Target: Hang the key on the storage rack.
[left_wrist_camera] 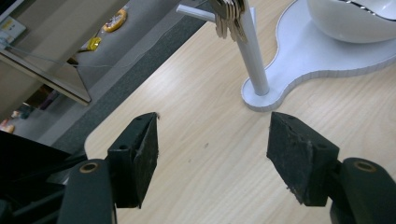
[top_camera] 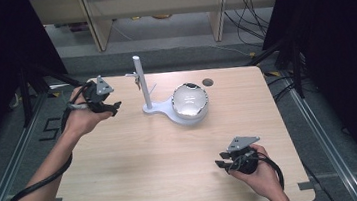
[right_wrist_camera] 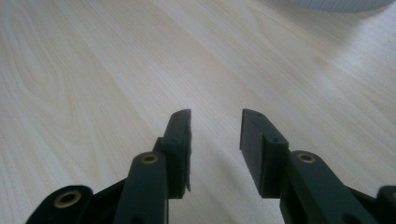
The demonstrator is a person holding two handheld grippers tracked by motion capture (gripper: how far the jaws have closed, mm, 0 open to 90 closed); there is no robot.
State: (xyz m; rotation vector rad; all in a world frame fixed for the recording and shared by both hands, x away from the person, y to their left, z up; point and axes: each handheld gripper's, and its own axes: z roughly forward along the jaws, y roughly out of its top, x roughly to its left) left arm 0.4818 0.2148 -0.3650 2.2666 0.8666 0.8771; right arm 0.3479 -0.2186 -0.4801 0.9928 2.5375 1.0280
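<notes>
One white stand [top_camera: 143, 84], one bunch of keys [left_wrist_camera: 229, 18], one bowl [top_camera: 190, 100], two tongs.

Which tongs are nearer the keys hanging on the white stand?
Left. The left tongs sit open just left of the stand, pointing at the keys. The right tongs hover, slightly open, over the table's near right part, well away.

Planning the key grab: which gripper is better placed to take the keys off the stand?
Left. The left gripper is open beside the stand, its jaws facing the hanging keys. The right gripper sits low at the table's near edge, farther off.
</notes>
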